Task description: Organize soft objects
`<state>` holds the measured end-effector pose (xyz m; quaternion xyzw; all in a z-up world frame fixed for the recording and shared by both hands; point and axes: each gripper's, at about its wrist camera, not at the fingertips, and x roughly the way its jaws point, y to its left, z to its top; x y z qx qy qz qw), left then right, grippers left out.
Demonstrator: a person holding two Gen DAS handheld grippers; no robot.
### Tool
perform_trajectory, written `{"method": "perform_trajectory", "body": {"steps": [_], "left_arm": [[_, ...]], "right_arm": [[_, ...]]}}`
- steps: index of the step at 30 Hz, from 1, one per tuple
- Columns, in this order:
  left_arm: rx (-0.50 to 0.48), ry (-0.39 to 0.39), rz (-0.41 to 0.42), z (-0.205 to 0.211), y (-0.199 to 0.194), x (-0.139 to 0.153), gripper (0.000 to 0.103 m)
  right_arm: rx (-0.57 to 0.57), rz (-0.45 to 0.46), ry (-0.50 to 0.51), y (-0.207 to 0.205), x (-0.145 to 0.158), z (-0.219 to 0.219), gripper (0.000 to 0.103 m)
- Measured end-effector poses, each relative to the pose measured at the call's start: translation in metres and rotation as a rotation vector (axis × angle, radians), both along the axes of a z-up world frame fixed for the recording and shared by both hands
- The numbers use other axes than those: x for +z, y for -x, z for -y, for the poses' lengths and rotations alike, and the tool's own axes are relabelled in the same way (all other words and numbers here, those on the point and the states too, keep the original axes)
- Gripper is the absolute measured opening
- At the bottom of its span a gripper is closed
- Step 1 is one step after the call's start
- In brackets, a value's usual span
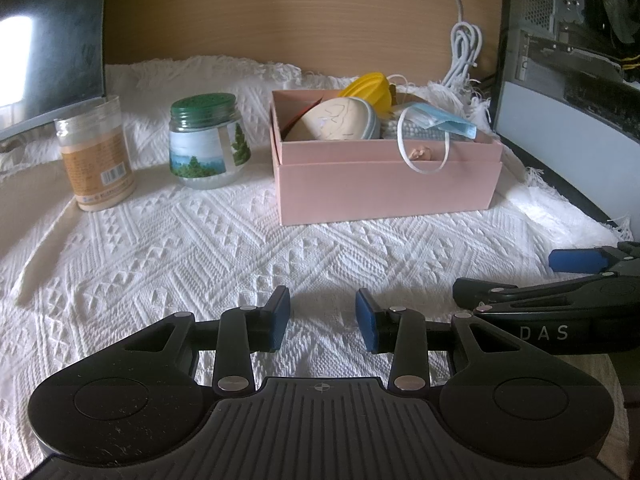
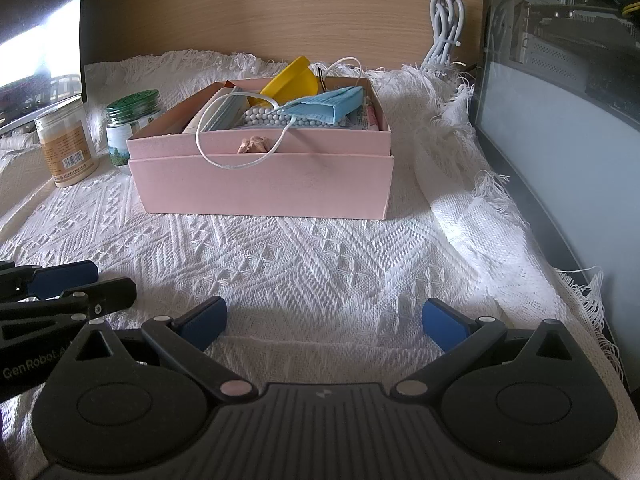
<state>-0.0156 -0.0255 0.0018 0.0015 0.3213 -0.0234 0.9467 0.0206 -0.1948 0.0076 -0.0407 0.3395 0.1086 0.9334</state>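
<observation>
A pink box [image 1: 384, 184] [image 2: 260, 184] stands on the white woven cloth and holds soft items: a blue face mask [image 1: 436, 120] [image 2: 328, 106] with a white loop hanging over the front wall, a beige round pouch [image 1: 340, 120], a yellow piece [image 1: 370, 88] [image 2: 294, 78] and a grey beaded item [image 2: 272, 118]. My left gripper [image 1: 323, 322] hovers over bare cloth in front of the box, open, nothing between its blue pads. My right gripper [image 2: 324, 322] is open wider, also empty, to the right of the left one.
A clear jar with an orange label [image 1: 96, 160] [image 2: 66, 144] and a green-lidded jar [image 1: 206, 144] [image 2: 130, 128] stand left of the box. A monitor [image 1: 48, 40] is at far left, a computer case [image 1: 576, 80] at right, a coiled white cable [image 1: 464, 52] behind.
</observation>
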Motion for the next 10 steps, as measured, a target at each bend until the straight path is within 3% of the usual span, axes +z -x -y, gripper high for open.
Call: {"method": "perform_trajectory", "body": {"steps": [10], "left_arm": [[-0.003,0.003,0.001,0.0,0.0003,-0.0001,0.041]], "right_arm": [[0.0,0.0,0.0,-0.0001,-0.0002,0.0002,0.103]]}}
